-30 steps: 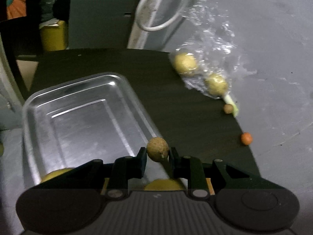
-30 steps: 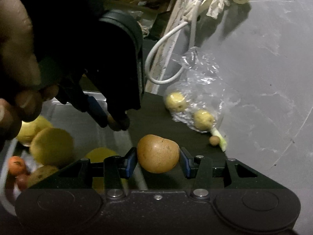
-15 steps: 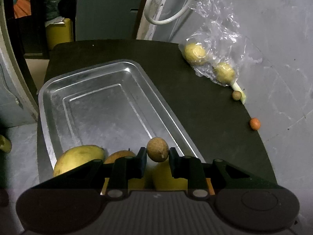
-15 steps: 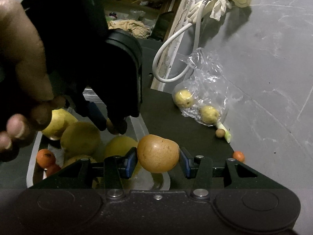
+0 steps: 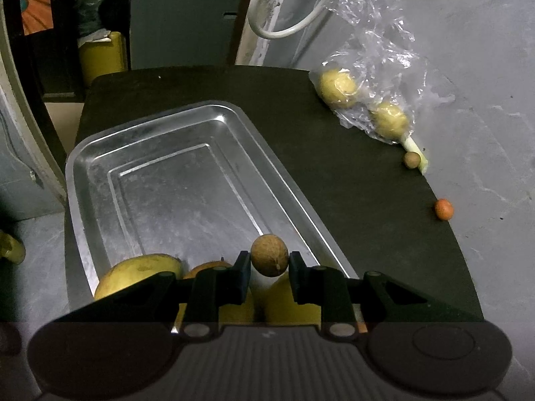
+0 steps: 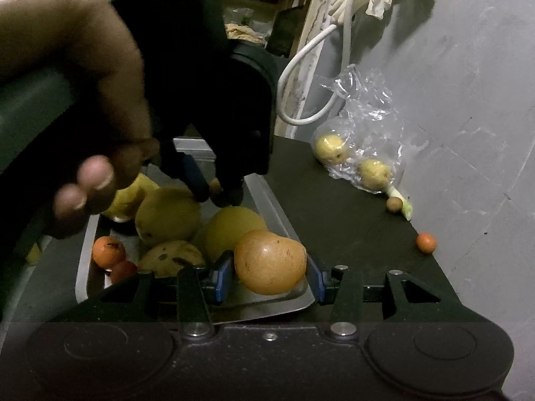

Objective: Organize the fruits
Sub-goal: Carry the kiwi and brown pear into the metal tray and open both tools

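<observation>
At the far left of the right wrist view we see a hand (image 6: pixel 83 107) wrapped around the handle of the left claw (image 6: pixel 217 190), which hangs over the metal tray (image 5: pixel 100 153). That claw is clamped on a small brown fruit (image 5: pixel 269 256), pinched between its two black fingers above the tray's near right part. Under it, at the tray's near end, we see a heap of fruit: a small orange fruit (image 6: pixel 108 251) by the left rim, a spotted yellow mango (image 6: pixel 170 257) and two large yellow-green fruits (image 6: pixel 167 215) behind it. The far half of the tray is bare metal. Just right of the heap, our right claw (image 6: pixel 269 272) grips an orange-brown mango (image 6: pixel 270 260) between its blue pads (image 6: pixel 223 277), above the tray's near right corner. Further right, on the dark tabletop (image 5: pixel 351 183), a clear plastic bag (image 5: pixel 371 77) holds two pale yellow fruits (image 5: pixel 337 87) at the back edge. Nearer along that right edge lie a small brown ball-shaped fruit (image 5: pixel 411 159) touching a pale green stalk (image 5: pixel 416 150), then a tiny orange fruit (image 5: pixel 444 209) well apart from the tray.
</observation>
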A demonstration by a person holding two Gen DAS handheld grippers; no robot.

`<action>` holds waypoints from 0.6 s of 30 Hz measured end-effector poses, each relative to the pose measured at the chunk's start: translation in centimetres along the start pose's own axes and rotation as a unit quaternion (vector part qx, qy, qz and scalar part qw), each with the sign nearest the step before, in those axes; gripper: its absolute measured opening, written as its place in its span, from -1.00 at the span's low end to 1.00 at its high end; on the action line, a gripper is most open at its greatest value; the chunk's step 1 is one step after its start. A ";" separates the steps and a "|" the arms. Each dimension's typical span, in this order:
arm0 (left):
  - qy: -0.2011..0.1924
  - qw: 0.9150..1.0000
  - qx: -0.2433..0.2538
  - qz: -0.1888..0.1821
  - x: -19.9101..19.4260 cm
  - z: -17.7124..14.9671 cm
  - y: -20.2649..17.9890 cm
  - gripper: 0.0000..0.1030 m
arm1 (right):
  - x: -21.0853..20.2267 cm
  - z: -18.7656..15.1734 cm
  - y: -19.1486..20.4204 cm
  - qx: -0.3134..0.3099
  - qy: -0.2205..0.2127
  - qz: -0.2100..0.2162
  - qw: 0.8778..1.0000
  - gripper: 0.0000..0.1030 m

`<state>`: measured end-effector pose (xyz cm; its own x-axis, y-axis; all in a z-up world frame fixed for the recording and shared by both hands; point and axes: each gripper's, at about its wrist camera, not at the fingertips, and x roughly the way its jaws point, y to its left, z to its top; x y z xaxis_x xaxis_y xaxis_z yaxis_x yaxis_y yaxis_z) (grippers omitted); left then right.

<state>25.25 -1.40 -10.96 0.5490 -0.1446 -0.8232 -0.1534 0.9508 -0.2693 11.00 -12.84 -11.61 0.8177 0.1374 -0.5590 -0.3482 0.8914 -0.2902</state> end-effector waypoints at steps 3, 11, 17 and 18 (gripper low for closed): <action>0.002 1.000 -0.004 0.002 0.2 0.3 0.1 -0.48 | 0.6 -0.1 0.0 0.004 0.015 0.014 1.000 -0.05; -0.002 1.000 -0.010 -0.001 0.1 0.3 0.2 -0.47 | 1.7 -0.3 -0.1 0.012 0.020 0.023 0.999 -0.05; -0.003 1.000 -0.010 -0.008 -0.5 0.3 0.1 -0.47 | 2.7 -0.1 -0.5 0.019 0.026 0.025 0.999 -0.05; -0.003 1.000 -0.010 -0.009 -0.6 0.3 0.1 -0.47 | 2.7 -0.1 -0.5 0.019 0.027 0.026 0.999 -0.05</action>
<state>25.16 -1.12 -10.37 0.5562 -0.1594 -0.8156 -0.1604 0.9424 -0.2937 13.39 -12.99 -13.06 0.7731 0.1607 -0.6136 -0.3703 0.8998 -0.2309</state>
